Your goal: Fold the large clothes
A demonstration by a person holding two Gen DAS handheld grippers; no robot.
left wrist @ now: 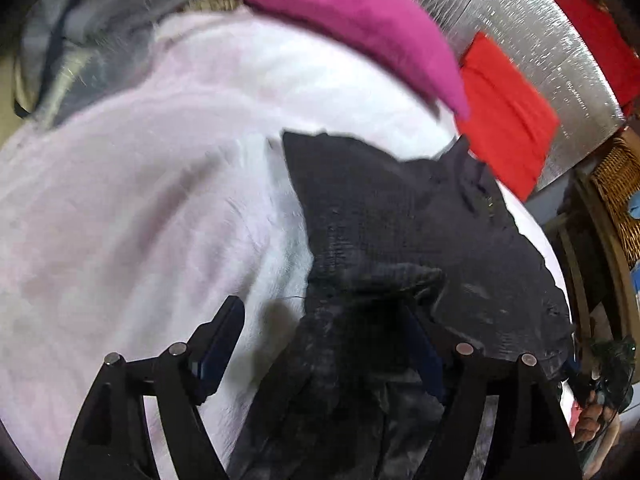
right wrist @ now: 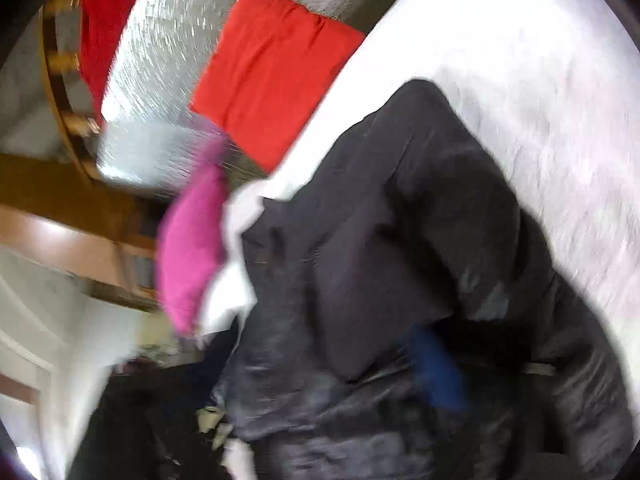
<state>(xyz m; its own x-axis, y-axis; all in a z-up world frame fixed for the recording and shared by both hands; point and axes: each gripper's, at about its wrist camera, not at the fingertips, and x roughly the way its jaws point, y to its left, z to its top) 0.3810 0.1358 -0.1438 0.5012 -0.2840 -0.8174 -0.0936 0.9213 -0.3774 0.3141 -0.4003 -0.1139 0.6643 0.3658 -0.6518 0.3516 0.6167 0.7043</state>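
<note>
A black garment [left wrist: 400, 220] lies bunched on a pale pink fleecy blanket [left wrist: 140, 200] that covers the bed, its knitted fabric rumpled into a ridge close in front of the left gripper [left wrist: 332, 340]. That gripper's fingers stand wide apart: the left finger [left wrist: 218, 348] is bare over the blanket, while the right one is largely buried under the dark cloth, which drapes down between the two, so nothing is pinched. In the right wrist view the same black garment [right wrist: 400, 240] fills the middle and lower frame, heaped and partly glossy, and it smothers the right gripper [right wrist: 440, 368]; only a blurred blue pad [right wrist: 438, 372] shows through the folds, and whether those fingers are closed on the cloth cannot be told, though the fabric seems to hang from about that spot. Beyond the garment a magenta pillow [left wrist: 340, 12] rests at the head of the blanket, just beside a red cloth [left wrist: 504, 120] that lies against a silvery foil panel [left wrist: 540, 28]. A wicker basket [left wrist: 620, 184] stands off at the right edge.
</note>
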